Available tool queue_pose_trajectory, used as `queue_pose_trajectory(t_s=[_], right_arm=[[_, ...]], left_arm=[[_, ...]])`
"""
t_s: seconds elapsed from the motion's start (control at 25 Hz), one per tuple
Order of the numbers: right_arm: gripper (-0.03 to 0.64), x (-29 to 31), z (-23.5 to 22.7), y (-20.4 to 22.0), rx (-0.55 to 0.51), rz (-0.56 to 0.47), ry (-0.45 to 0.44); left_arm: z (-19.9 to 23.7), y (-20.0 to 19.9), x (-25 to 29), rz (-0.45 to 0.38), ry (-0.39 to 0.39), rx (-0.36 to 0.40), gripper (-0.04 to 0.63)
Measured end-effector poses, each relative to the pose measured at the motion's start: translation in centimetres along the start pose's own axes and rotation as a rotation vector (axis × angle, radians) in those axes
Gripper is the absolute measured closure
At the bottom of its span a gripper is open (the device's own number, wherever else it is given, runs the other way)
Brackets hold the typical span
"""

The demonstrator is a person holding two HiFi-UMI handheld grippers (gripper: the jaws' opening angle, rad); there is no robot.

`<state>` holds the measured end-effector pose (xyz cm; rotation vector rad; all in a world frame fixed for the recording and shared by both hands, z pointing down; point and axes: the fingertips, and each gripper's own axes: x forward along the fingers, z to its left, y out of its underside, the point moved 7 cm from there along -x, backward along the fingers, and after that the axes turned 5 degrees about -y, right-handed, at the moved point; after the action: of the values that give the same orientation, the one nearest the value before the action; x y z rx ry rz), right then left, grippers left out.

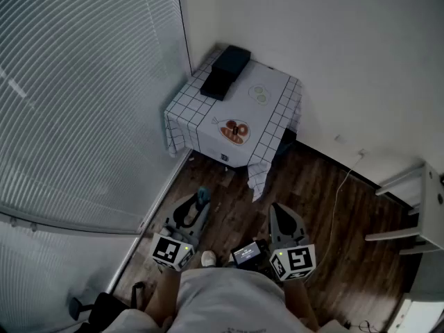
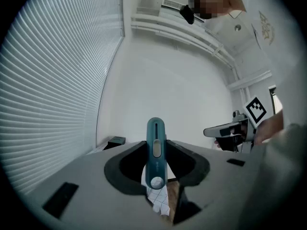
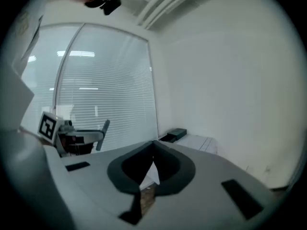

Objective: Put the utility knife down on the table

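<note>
A person stands on the wood floor [image 1: 326, 207] of a corner room, facing a small table [image 1: 272, 111] draped in a checked cloth. The utility knife [image 2: 155, 153] has not yet been put down. It stands upright in the left gripper [image 1: 196, 210], whose jaws press on its teal handle from both sides. The right gripper [image 3: 153, 146] is held beside it with its jaw tips together and nothing between them.

The whole delivery appears to be left: carry the knife to the table, which is well apart from both grippers, lower it and let go. A black box [image 1: 225, 71] takes up the tabletop's far left. The printed right half and the near edge look free and seem the likely landing spot. The window blinds [image 1: 83, 82] run close along the left and the wall backs the table. A white shelf unit [image 1: 416, 207] stands off to the right, leaving a bare path straight ahead.
</note>
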<state>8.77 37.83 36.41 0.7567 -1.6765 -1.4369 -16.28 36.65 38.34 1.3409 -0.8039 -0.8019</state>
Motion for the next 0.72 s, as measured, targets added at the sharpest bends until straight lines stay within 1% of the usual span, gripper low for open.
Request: queue_pose_trajectory(t_s=[0.08,0.28,0.48,0.56,0.64,0.72], right_arm=[[0.611,0.2,0.5,0.2,-0.033,0.022,0.016],[0.611,-0.2,1.9,0.9,-0.048,0.054,0.045],[0.611,-1.0,2.0,1.2,-0.008,0.023,0.070],[0.610,-1.3,1.8,1.0,-0.009,0.013,0.062],[0.610,-1.5,1.7,1.0,-0.023,0.012,0.034],[0.610,-1.9,1.4,1.2,-0.034,0.015,0.004]], left_arm=[[0.2,-0.5,-0.7,-0.004,0.004,0.002,0.463],[0.7,-1.1,-1.5,-0.016,0.025,0.008,0.463],[0.1,-1.7,-0.8,-0.028,0.037,0.012,0.463],[-0.4,-1.8,-0.5,-0.034,0.047,0.017,0.462],[-1.0,-1.9,-0.2,-0.021,0.050,0.025,0.462],[-1.6,-1.9,0.0,-0.013,0.041,0.014,0.462]])
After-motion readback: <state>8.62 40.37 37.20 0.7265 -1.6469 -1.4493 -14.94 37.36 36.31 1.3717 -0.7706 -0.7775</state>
